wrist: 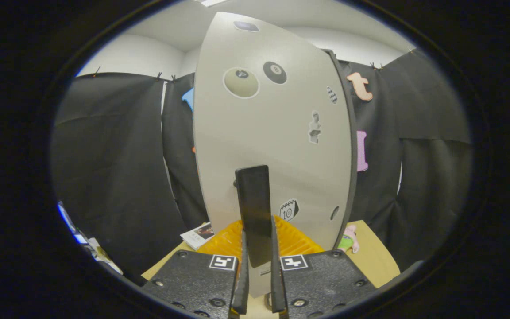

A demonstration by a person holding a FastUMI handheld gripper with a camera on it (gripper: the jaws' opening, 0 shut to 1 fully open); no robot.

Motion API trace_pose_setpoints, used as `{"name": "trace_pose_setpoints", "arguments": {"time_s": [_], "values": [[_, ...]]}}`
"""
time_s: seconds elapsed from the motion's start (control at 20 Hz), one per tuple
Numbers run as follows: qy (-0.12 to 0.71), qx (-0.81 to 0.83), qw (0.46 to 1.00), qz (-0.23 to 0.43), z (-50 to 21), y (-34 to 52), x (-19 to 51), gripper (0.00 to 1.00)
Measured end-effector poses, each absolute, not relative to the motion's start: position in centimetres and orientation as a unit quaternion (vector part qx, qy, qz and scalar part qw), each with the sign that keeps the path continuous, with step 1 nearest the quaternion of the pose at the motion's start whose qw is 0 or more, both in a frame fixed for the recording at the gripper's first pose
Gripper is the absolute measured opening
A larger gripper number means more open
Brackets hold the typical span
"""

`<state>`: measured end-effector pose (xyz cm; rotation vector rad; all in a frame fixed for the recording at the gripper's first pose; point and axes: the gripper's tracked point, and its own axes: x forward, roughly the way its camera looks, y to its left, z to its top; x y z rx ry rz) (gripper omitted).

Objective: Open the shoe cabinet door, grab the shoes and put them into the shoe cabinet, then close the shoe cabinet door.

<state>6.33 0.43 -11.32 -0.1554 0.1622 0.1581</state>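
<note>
Gripper (259,283) clamping dark handle (253,212), stickered grey door (272,133)

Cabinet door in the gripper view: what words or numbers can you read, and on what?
"8": black ball sticker on the cabinet door.
"10": calendar sticker beside the handle, which the gripper clamps between both fingers.
Pale ball sticker and booklet: too blurred to read.
</note>
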Motion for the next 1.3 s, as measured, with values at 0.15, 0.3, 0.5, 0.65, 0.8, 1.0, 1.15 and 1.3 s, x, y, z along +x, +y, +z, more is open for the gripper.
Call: {"name": "trace_pose_setpoints", "arguments": {"time_s": [0.15, 0.3, 0.5, 0.65, 0.8, 1.0, 1.15, 1.3], "values": [[0.077, -0.082, 0.991, 0.07, -10.3, -3.2, 3.7, 0.22], [0.073, -0.093, 0.992, 0.052, -9.6, -6.6, 2.1, 0.22], [0.077, -0.104, 0.99, 0.053, -8.5, -9.9, 0.9, 0.19], [0.082, -0.112, 0.989, 0.049, -7.9, -11.3, 0.7, 0.16], [0.087, -0.135, 0.986, 0.04, -7.4, -13.2, 0.4, 0.11], [0.097, -0.095, 0.991, 0.02, -6.4, -16.5, 0.3, 0.1], [0.087, -0.057, 0.994, 0.011, -4.4, -18.5, 0.1, 0.09], [0.066, -0.081, 0.994, -0.02, -2.0, -21.0, -1.1, 0.08]]}}
